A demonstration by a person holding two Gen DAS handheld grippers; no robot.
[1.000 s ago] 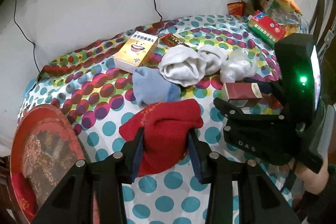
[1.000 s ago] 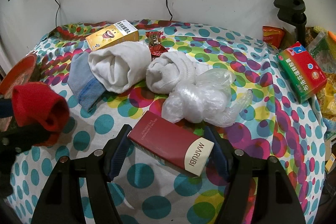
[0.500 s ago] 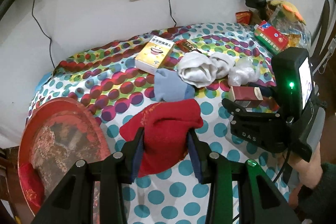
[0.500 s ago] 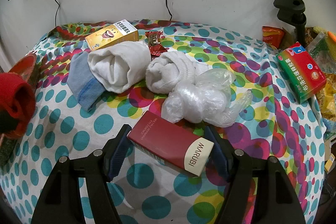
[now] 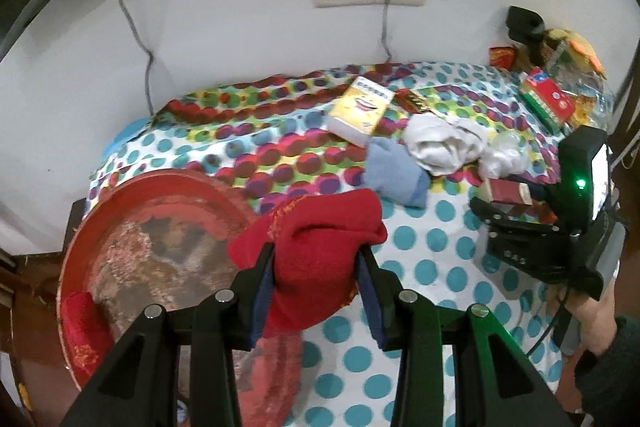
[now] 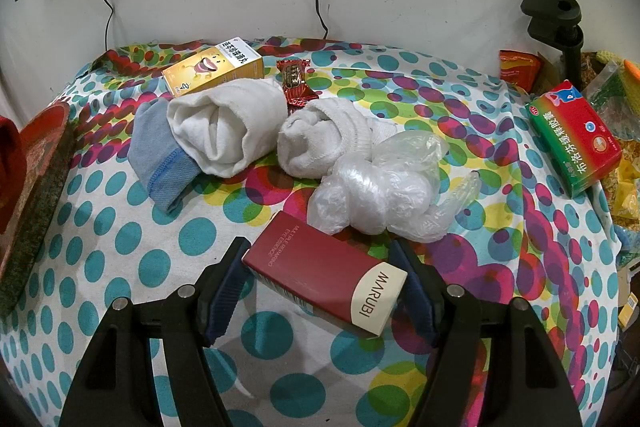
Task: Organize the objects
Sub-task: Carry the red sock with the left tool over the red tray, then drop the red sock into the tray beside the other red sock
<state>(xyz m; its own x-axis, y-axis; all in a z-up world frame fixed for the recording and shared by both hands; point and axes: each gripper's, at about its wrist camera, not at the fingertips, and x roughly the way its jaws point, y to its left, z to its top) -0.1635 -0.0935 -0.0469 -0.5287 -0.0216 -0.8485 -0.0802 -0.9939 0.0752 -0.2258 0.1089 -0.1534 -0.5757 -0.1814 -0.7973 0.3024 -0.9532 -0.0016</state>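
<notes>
1. Carrying a red sock [image 5: 320, 251], the left gripper [image 5: 316, 279] pinches it across the middle; the bunched fabric bulges above the pads and hangs below them, clear of the counter [image 5: 432, 259] with its dotted cloth.

2. Lying at about 9 o'clock from that gripper, just beside it, is the round red tray [image 5: 160, 227]; its near rim runs under the sock's left edge. Another red cloth piece [image 5: 82, 327] already sits in the tray at roughly 8 o'clock.

3. The move that I judge comes next turns on this: the tray is on the left, so the left hand is far nearer to it than the right, and only a short sideways carry toward 9 o'clock separates sock from tray.

4. The right gripper [image 6: 320, 279] is clamped on a maroon MARUBI box [image 6: 324, 271]. The box's long axis runs from 10 o'clock to 4 o'clock, with the cream end nearest the camera.

5. Still on the cloth, at 12 o'clock from the right gripper, are a crumpled plastic bag [image 6: 380, 191], two white socks [image 6: 228, 131] and a blue sock [image 6: 160, 163], all touching in one cluster; a yellow box [image 6: 212, 71] and a sweet wrapper [image 6: 294, 83] lie behind.

6. A red-and-green medicine box [image 6: 572, 143] sits well apart at 2 o'clock.
</notes>
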